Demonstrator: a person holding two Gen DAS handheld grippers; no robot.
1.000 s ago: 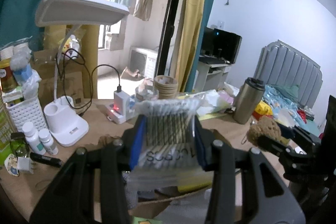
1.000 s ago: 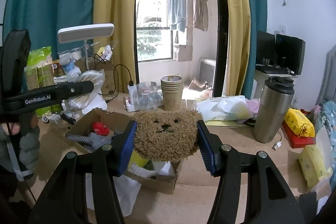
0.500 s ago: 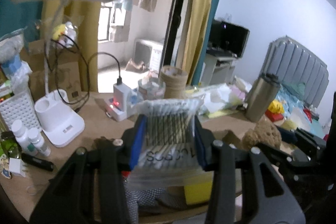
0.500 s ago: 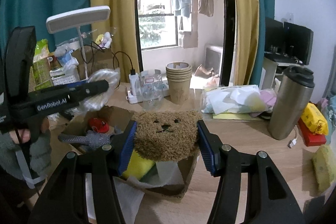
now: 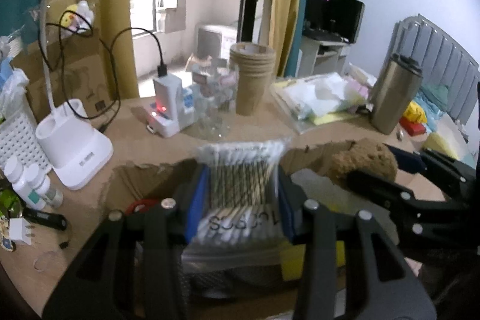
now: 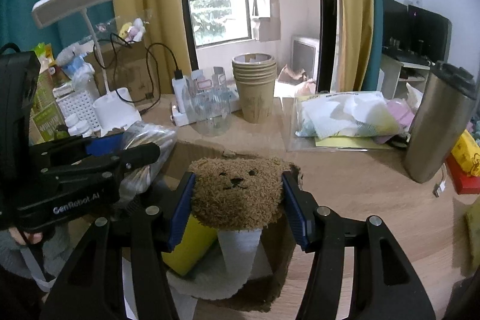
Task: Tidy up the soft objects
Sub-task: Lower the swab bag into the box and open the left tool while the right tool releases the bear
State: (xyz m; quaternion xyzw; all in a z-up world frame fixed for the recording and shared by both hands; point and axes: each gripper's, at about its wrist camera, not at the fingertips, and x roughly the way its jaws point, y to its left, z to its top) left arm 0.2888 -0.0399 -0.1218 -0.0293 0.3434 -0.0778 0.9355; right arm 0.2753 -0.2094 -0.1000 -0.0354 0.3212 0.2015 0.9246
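My left gripper (image 5: 240, 194) is shut on a clear bag of cotton swabs (image 5: 241, 179) and holds it low over an open cardboard box (image 5: 315, 153). My right gripper (image 6: 237, 194) is shut on a brown plush bear face (image 6: 237, 194) and holds it over the same box (image 6: 195, 149). The bear (image 5: 363, 161) and the right gripper (image 5: 399, 179) show at the right of the left wrist view. The left gripper (image 6: 132, 149) with the bag (image 6: 150, 140) shows at the left of the right wrist view. A yellow item (image 6: 189, 242) and white cloth (image 6: 240, 245) lie in the box.
On the wooden desk behind the box stand a white lamp base (image 5: 75, 146), a power strip (image 5: 168, 107), stacked paper cups (image 6: 255, 89), a bag of cloths (image 6: 345, 119) and a steel tumbler (image 6: 438, 122). White bottles (image 5: 27, 185) stand at the left.
Both grippers have moved down and forward over the box, so it now lies right beneath them. Each still holds its item.
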